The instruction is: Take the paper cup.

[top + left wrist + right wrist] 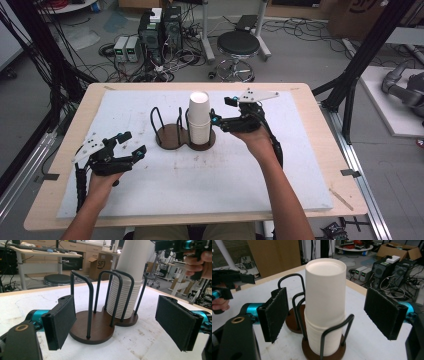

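Leftmost, your left gripper [128,143] hovers over the white mat [300,165] with jaws wide apart, holding nothing. Right of it, the cup stack [199,120] stands in the dark holder [172,136]. Your right gripper [220,111] waits beside the stack, jaws spread, not touching.

Place: I'm working in a robotics lab.
Floor: computer towers [161,31] and tangled cables [165,67] beyond my desk's [320,150] far edge.
Frame: black struts [357,60] flank it.
Background: cardboard boxes [398,251], stool [238,47], workbenches [37,252].
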Motion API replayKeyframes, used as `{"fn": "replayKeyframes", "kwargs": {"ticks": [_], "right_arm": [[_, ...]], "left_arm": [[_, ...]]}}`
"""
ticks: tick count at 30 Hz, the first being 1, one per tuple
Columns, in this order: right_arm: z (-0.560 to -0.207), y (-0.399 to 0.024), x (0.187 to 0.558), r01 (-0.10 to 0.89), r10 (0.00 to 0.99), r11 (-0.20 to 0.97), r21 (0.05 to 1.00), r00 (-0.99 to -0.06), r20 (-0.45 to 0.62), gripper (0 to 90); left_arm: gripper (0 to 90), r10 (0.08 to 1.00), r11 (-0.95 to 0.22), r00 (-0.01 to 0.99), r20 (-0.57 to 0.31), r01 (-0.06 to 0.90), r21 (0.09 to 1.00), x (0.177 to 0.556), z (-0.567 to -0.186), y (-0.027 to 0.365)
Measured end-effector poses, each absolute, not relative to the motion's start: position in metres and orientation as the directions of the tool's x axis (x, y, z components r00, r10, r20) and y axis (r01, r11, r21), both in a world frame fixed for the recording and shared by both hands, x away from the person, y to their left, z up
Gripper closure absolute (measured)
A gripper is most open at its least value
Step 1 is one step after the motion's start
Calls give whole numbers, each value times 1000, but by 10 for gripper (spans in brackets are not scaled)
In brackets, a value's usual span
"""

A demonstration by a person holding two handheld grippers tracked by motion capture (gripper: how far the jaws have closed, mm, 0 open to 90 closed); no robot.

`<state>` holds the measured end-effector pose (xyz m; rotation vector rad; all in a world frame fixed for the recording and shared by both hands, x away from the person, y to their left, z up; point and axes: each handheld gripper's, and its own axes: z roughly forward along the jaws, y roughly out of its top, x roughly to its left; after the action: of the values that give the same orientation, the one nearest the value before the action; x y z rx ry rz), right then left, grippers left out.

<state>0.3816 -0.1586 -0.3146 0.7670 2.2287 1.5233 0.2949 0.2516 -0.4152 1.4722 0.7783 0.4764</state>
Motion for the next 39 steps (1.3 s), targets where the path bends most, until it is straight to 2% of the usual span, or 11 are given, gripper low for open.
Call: {"fn": "replayKeyframes", "kwargs": {"ticks": [14, 31, 37, 39], "right_arm": [[-323, -119, 413, 283, 585, 312, 907, -809, 50, 201], [-331, -100, 428, 291, 584, 329, 898, -810, 49, 203], [-330, -101, 429, 270, 582, 344, 899, -813, 22, 300], [-330, -101, 429, 268, 581, 345, 900, -814, 20, 301]], "left_arm": [[165, 711, 73, 681, -175, 176, 982, 296, -416, 253], [165, 715, 87, 673, -191, 186, 979, 296, -416, 255], [165, 713, 87, 673, -197, 193, 977, 297, -417, 254], [165, 711, 86, 675, -199, 196, 977, 297, -417, 254]]}}
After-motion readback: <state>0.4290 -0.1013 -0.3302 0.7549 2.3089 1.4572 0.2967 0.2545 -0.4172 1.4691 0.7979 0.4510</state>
